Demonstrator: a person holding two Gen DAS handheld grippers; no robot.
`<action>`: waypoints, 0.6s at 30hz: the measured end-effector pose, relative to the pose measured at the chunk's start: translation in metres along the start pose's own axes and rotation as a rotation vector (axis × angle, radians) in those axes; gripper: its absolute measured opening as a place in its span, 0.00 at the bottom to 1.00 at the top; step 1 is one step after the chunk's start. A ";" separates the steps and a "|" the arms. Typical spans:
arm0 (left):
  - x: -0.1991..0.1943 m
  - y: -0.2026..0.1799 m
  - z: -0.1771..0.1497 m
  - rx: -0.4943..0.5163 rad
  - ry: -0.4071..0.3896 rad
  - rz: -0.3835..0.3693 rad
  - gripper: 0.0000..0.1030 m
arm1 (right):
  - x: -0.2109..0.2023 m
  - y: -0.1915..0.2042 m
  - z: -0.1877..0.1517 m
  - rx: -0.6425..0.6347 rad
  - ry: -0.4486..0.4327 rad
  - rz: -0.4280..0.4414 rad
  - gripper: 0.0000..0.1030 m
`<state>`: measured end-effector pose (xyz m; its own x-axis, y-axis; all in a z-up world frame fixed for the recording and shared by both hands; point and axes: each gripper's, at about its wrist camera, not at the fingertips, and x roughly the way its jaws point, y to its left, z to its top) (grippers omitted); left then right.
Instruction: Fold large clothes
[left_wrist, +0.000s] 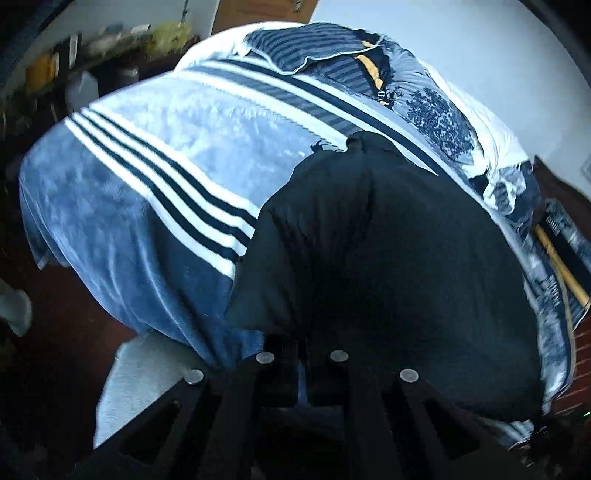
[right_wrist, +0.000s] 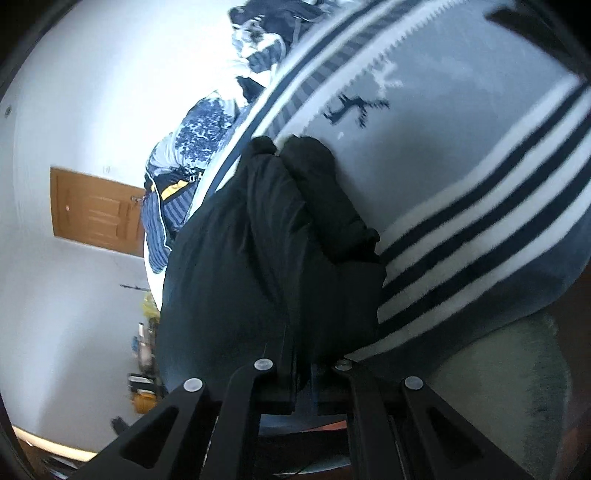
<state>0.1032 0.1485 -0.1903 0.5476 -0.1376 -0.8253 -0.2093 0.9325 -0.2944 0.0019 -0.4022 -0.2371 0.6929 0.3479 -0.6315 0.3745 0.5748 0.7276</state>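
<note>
Black matt cloth garment (left_wrist: 388, 258), smooth weave, softly creased. Blue-and-white striped plush fleece blanket (left_wrist: 155, 177), napped with slight sheen. Black matt plastic gripper fingers (right_wrist: 284, 369) with dull metal rivets. Brown panelled wooden door (right_wrist: 96, 210), satin finish.

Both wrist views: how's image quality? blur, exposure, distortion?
Left wrist: motion smear on the shelf clutter and blanket stripes; the black garment is crushed to near-featureless dark. Right wrist: white wall bright and flat, garment folds barely readable, stripes soft. Both: strong fisheye bending and dark corner vignette.
</note>
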 end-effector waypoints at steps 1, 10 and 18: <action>-0.002 -0.001 0.000 0.003 -0.004 0.005 0.02 | -0.005 0.001 -0.001 -0.007 -0.004 0.001 0.05; -0.012 -0.004 -0.010 0.046 -0.024 0.060 0.02 | -0.017 -0.005 -0.012 0.007 -0.009 -0.004 0.03; -0.016 -0.011 -0.013 0.082 -0.054 0.103 0.02 | -0.019 -0.006 -0.014 0.023 -0.011 0.005 0.03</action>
<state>0.0867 0.1365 -0.1804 0.5700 -0.0236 -0.8213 -0.2006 0.9653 -0.1670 -0.0225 -0.4020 -0.2331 0.7018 0.3425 -0.6247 0.3846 0.5560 0.7369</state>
